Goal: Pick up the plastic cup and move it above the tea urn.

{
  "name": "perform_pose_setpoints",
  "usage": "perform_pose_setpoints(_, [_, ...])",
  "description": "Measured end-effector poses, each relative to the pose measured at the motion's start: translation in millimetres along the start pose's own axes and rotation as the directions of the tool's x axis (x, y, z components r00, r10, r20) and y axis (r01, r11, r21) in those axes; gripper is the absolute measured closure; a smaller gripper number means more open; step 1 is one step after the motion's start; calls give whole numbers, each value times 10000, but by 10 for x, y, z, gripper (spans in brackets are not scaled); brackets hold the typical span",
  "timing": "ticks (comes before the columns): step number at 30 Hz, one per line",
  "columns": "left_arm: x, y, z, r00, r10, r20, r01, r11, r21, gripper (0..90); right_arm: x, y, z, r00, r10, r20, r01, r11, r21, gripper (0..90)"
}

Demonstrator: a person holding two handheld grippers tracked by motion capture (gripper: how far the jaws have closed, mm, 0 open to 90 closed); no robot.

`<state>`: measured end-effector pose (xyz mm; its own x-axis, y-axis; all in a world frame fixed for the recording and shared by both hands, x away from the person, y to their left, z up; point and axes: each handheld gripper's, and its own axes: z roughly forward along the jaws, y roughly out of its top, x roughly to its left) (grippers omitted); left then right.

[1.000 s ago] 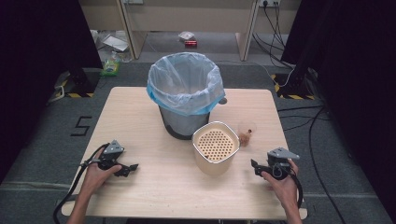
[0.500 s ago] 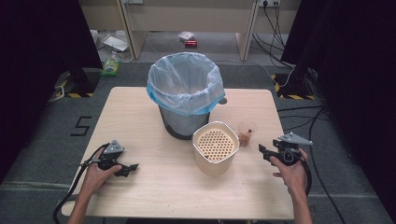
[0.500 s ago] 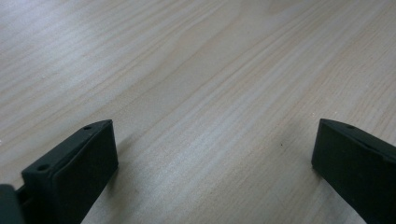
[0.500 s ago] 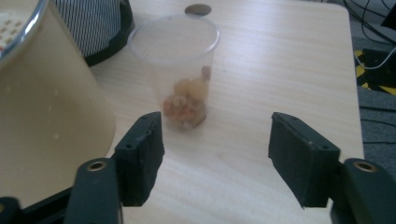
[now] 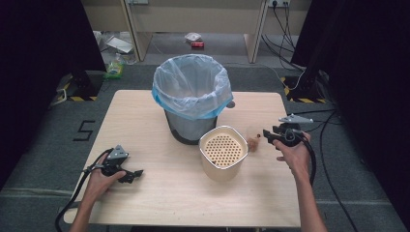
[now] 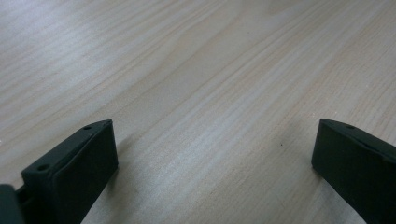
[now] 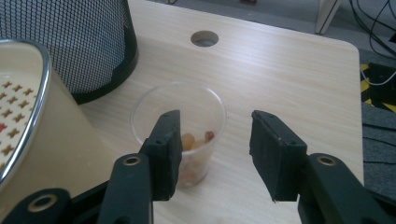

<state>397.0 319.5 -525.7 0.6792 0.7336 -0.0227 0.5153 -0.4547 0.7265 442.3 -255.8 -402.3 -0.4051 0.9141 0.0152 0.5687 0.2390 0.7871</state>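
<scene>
R gripper (image 7: 212,154) jaws apart, just been closing, nothing clamped yet. Clear cup (image 7: 180,126) w/ bits inside stands upright just ahead of fingers, toward the left one. L gripper (image 5: 126,174) jaws wide, much farther off.

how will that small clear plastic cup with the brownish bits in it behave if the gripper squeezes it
The small clear plastic cup looks thin-walled, so it would probably flex or crumple under a hard squeeze. With few brownish bits inside, it seems light and may tip or slide if nudged. The smooth plastic could slip.

Black two-jaw claw (image 7: 212,154); brass rivets; grey three-cornered plate; trailing black cable.
</scene>
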Motion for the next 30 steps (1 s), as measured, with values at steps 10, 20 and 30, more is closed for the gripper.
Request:
perform_pose_setpoints(10, [0, 0, 0, 10000, 3, 0, -3, 10000, 0, 0, -4, 156, 323, 9994, -333, 78, 325, 9957, 870, 625])
perform_pose_setpoints(20, [0, 0, 0, 10000, 1, 1, -1, 10000, 0, 0, -53, 139, 547, 9994, -347, 59, 333, 9861, 1629, 682])
perform_pose_setpoints(30, [0, 0, 0, 10000, 1, 1, -1, 10000, 1, 0, 1, 120, 530, 9950, -884, -472, 934, 9885, 1190, 843])
